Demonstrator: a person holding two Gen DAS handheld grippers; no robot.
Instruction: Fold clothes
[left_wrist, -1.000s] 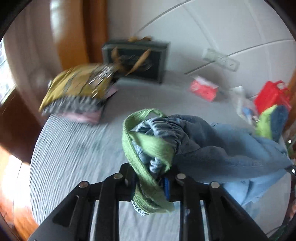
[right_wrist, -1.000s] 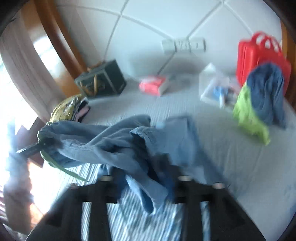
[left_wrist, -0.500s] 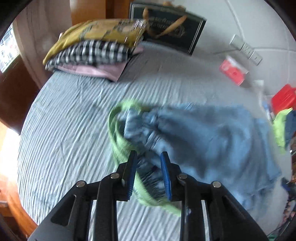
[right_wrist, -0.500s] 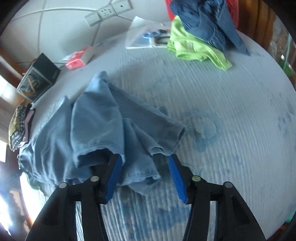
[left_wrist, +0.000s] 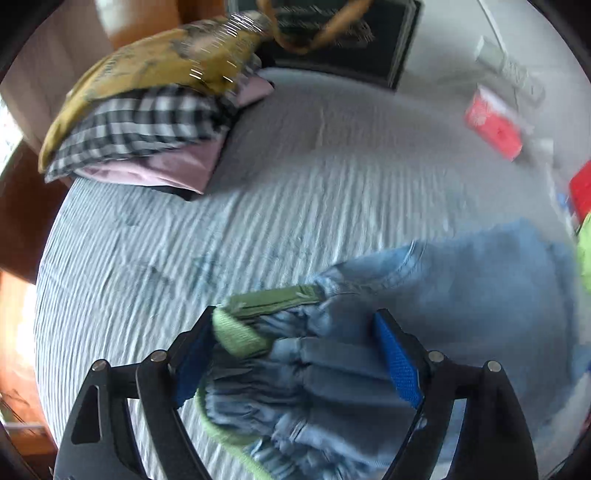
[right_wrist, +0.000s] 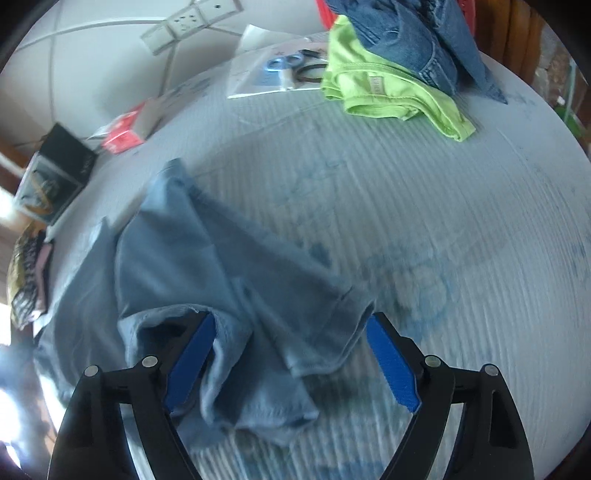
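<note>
Blue denim shorts (left_wrist: 443, 295) with a gathered waistband and a green drawstring band (left_wrist: 258, 306) lie on the striped bed sheet (left_wrist: 184, 240). My left gripper (left_wrist: 295, 332) is open, its jaws wide apart on either side of the waistband. In the right wrist view the shorts (right_wrist: 207, 266) lie spread toward the left, leg ends nearest me. My right gripper (right_wrist: 291, 332) is open, jaws wide around the leg hems.
A stack of folded clothes (left_wrist: 147, 122) lies at the far left of the bed, a dark box (left_wrist: 332, 37) behind it. A red packet (right_wrist: 125, 133), a plastic bag (right_wrist: 273, 70), and a lime shirt (right_wrist: 388, 92) under dark jeans (right_wrist: 406, 33) lie at the far side.
Both grippers lowered the lifted shorts onto the bed and opened wide, letting go of the waistband and the leg ends. The left view moved closer to the sheet.
</note>
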